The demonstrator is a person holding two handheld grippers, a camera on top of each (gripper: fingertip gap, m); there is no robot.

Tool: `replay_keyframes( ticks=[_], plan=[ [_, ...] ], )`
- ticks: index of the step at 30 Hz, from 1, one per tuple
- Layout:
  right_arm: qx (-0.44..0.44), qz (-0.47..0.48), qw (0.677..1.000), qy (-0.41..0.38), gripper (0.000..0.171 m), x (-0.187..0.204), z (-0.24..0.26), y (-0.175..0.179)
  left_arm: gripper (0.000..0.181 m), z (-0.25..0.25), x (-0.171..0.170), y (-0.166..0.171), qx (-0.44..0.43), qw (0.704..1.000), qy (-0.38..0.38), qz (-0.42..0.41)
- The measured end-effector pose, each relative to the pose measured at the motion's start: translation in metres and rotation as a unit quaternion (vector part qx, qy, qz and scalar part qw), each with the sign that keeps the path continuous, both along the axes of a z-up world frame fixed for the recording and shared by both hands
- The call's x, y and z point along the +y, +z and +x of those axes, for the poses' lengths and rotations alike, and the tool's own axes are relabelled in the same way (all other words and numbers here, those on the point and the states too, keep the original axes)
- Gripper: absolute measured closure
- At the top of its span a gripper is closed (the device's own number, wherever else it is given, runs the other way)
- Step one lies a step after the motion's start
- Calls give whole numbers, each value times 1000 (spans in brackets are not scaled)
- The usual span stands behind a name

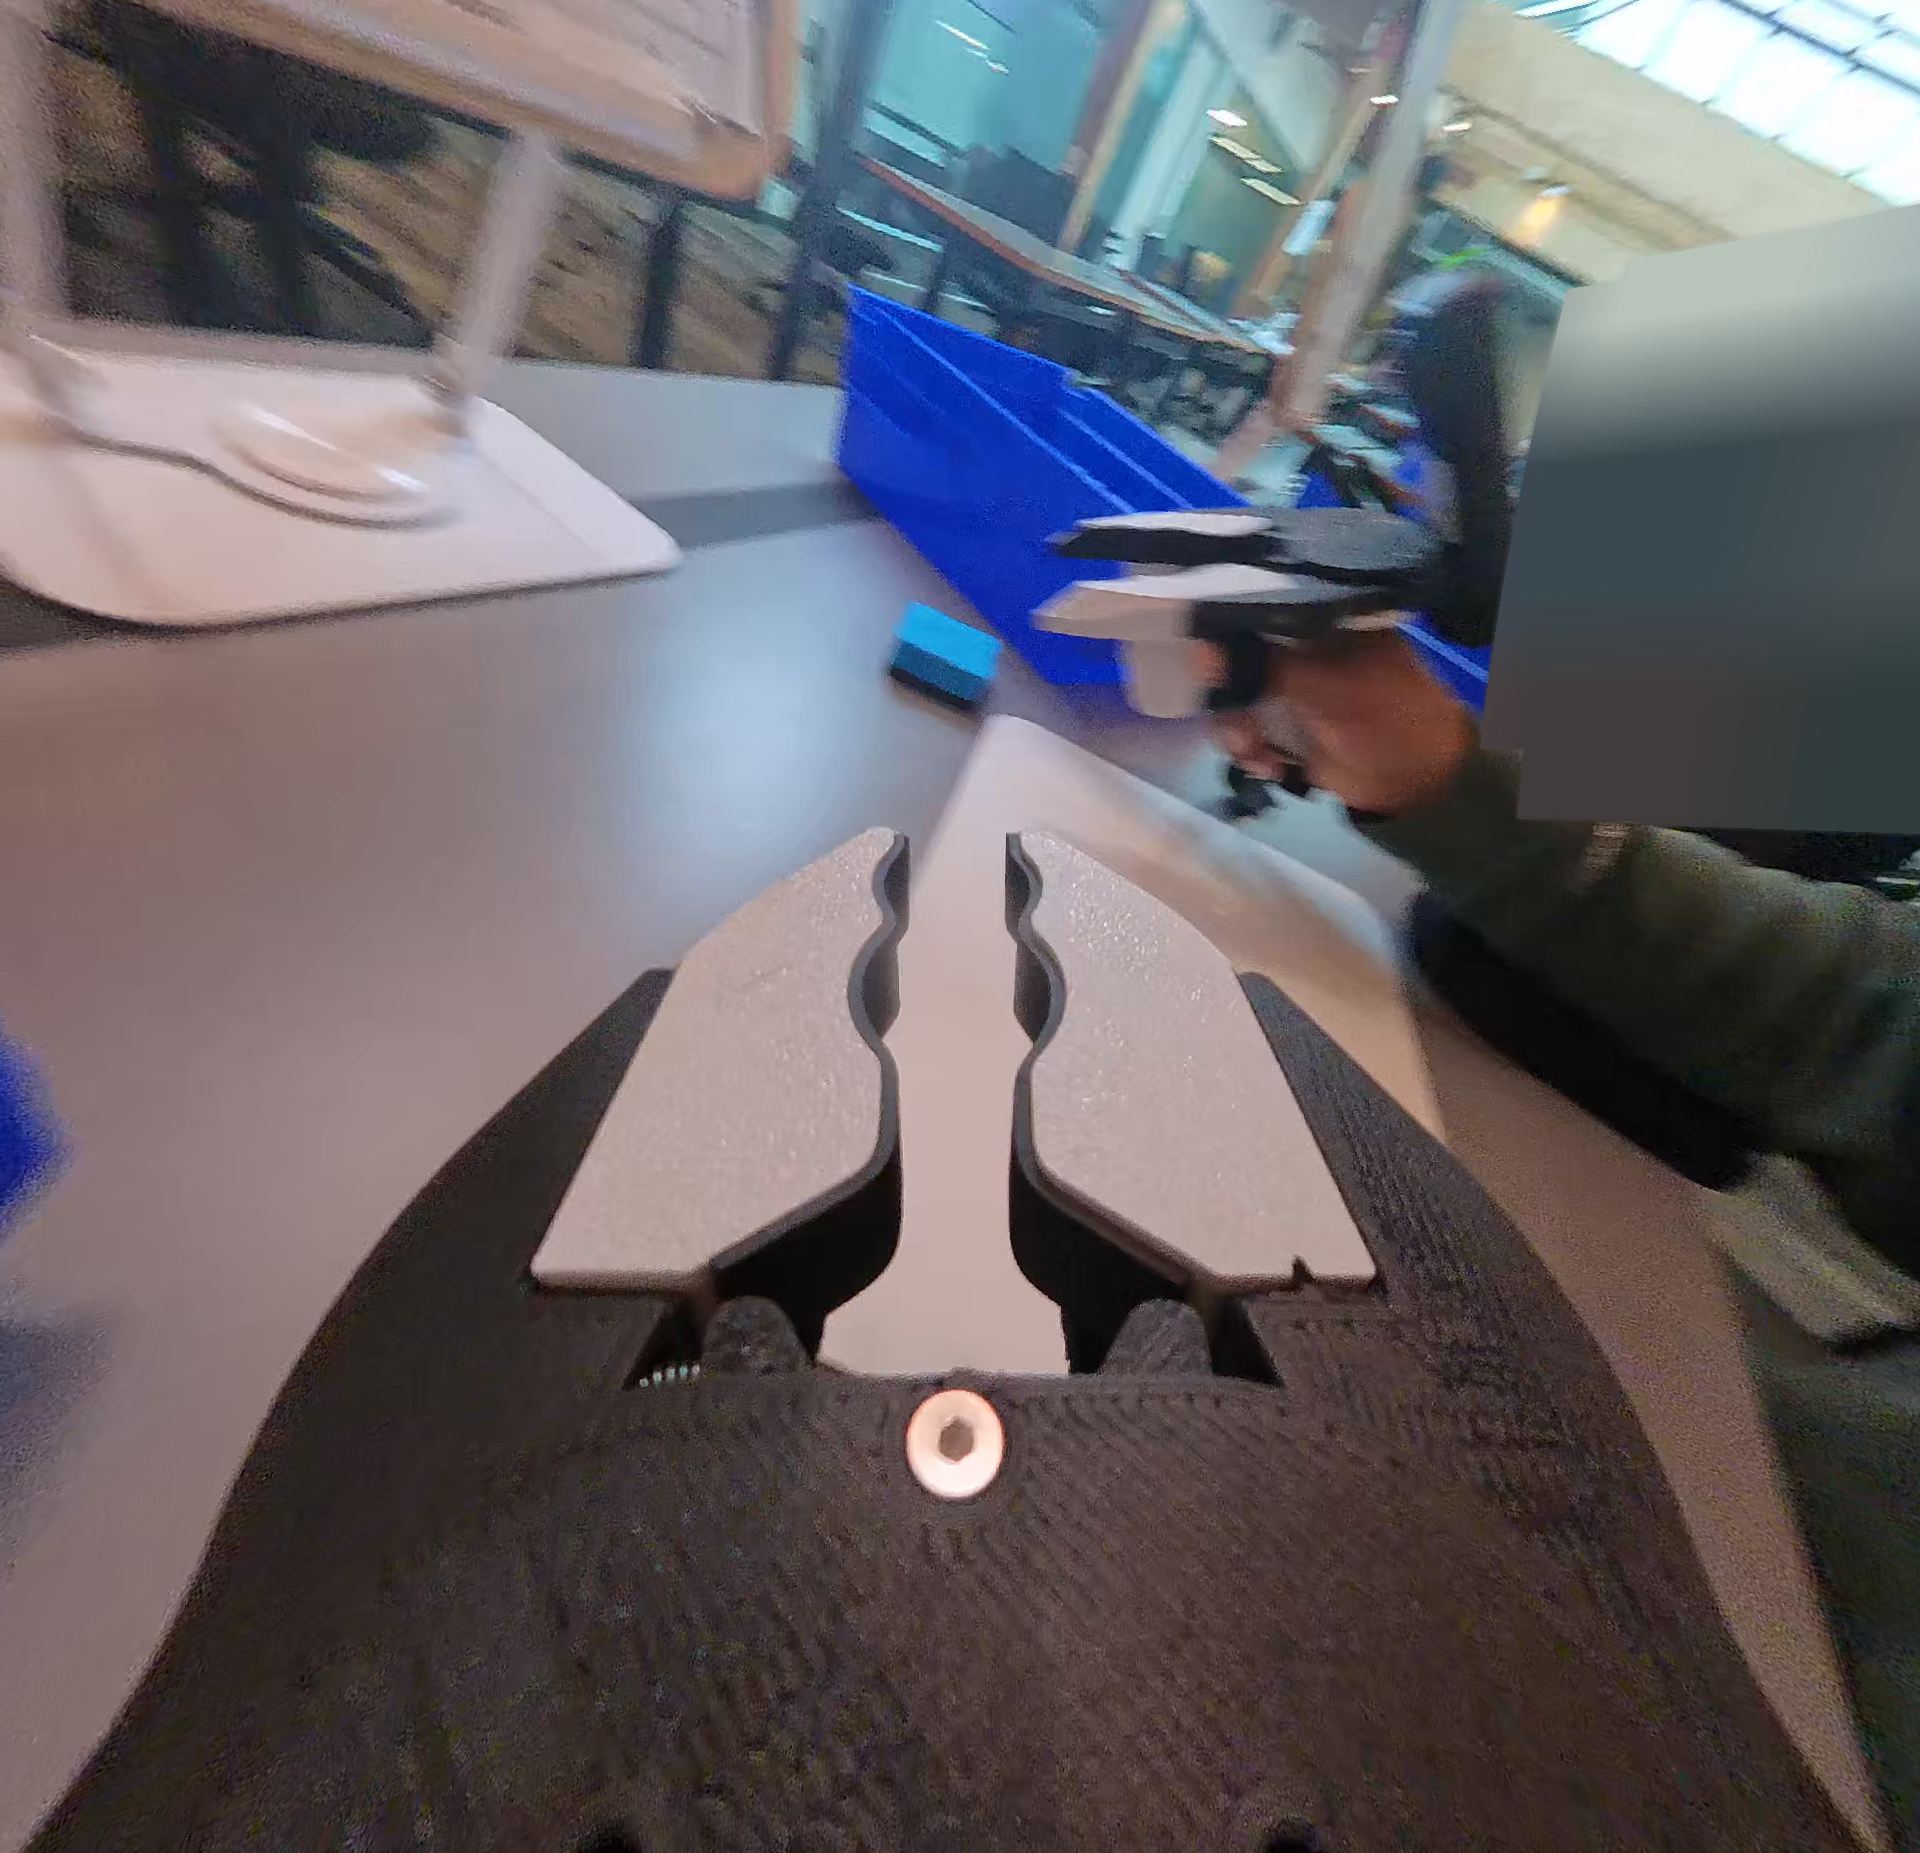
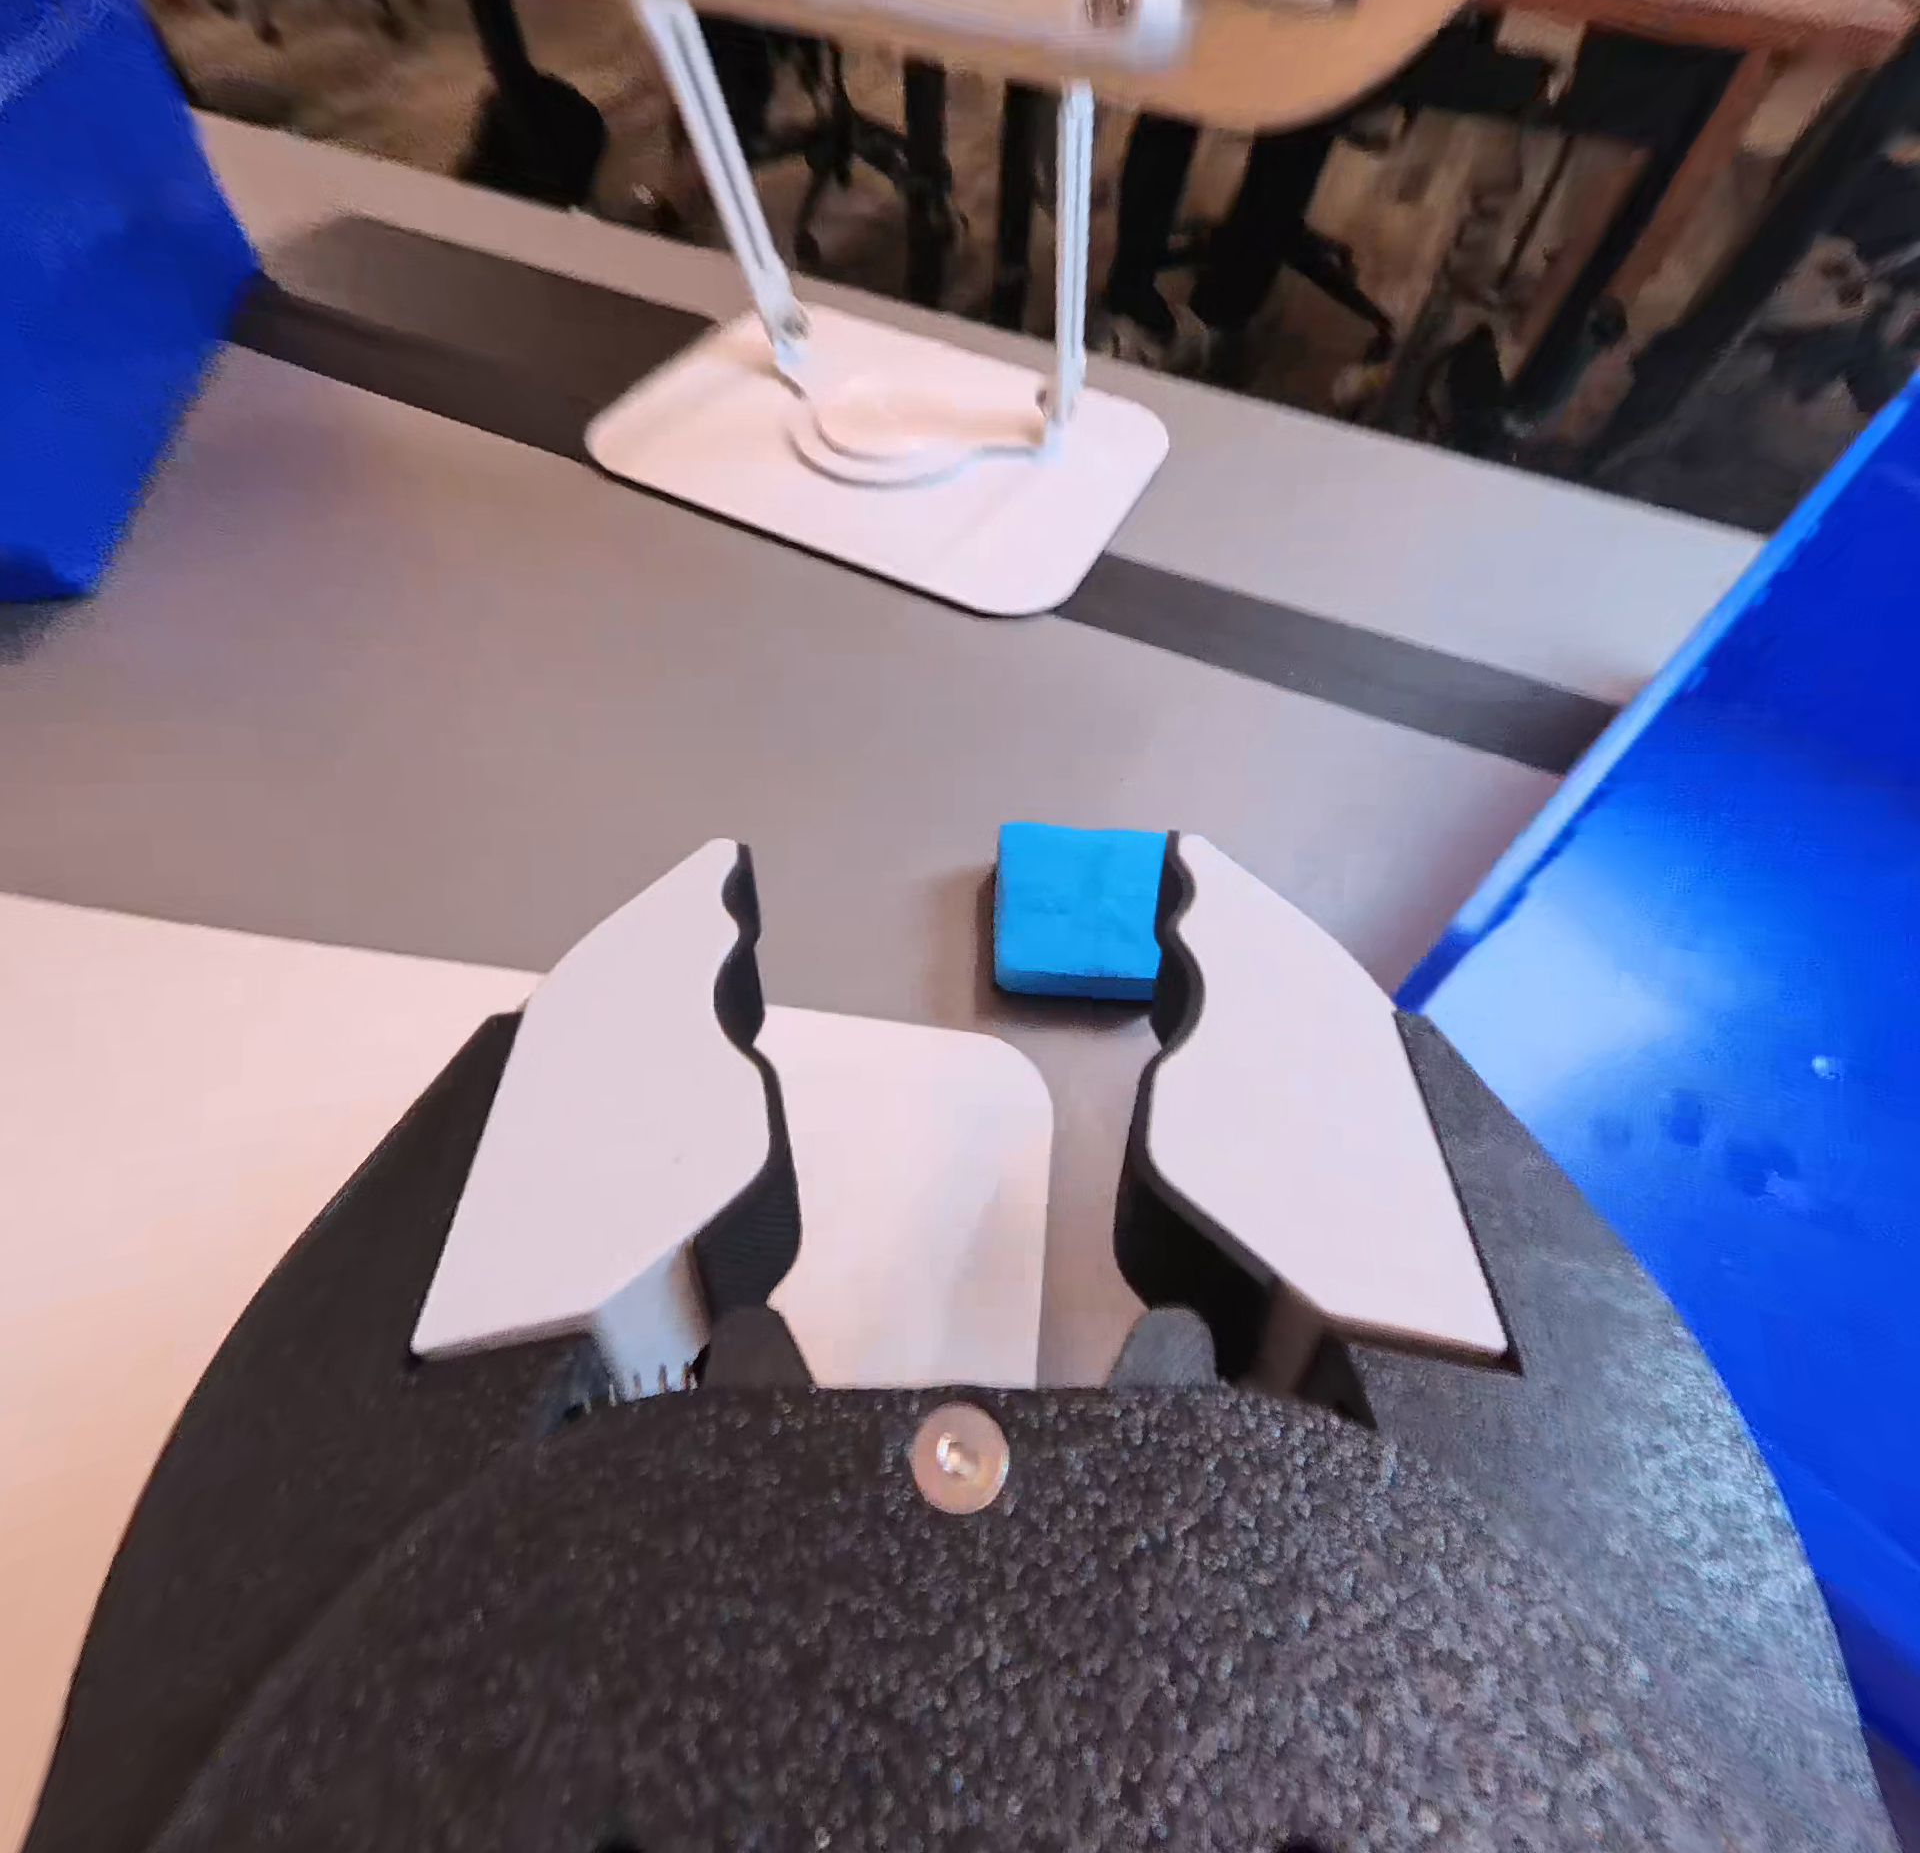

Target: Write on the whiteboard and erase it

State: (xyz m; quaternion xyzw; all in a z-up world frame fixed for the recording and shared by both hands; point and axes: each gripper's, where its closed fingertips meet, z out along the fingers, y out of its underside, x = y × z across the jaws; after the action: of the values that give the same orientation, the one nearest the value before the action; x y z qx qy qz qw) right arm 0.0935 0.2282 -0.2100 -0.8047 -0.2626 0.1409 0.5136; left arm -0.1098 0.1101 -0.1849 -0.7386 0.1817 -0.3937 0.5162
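The whiteboard (image 2: 208, 1128) lies flat on the grey table, white and blank where it shows. A small blue eraser (image 2: 1075, 910) lies on the table just past the board's far right corner. My right gripper (image 2: 961, 853) is open wide and empty above that corner, and its right finger is close beside the eraser. My left gripper (image 1: 956, 847) is empty, with a narrow gap between its fingers, low over the whiteboard (image 1: 1091, 816). The left wrist view also shows the eraser (image 1: 945, 650) and the right gripper (image 1: 1060, 577), held by a hand. No marker is in view.
A white stand with a flat base (image 2: 883, 473) holds a pale board above the table's far side. A blue bin (image 2: 1714, 972) stands close on the right and another blue bin (image 2: 83, 297) at the far left. A person's sleeve (image 1: 1662, 972) lies across the table edge.
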Motion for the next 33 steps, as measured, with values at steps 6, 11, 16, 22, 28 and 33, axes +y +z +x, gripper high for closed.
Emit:
replay_keyframes(
  ticks=[6,11,16,22,28,33],
  plan=[
    [66,35,995,61,101,-52,12,37,169,-128,47,28,58,981,183,11],
    [79,18,993,85,100,-60,8,23,155,-193,89,-13,115,956,250,-100],
    [53,27,993,102,104,-68,2,16,136,-224,113,-64,200,916,270,-219],
    [45,30,992,118,108,-73,-1,14,142,-231,109,-106,312,870,210,-319],
    [37,54,991,117,113,-76,0,17,161,-250,99,-107,423,827,181,-323],
    [35,80,989,119,113,-78,-2,22,162,-252,97,-45,464,831,212,-223]
  ],
)
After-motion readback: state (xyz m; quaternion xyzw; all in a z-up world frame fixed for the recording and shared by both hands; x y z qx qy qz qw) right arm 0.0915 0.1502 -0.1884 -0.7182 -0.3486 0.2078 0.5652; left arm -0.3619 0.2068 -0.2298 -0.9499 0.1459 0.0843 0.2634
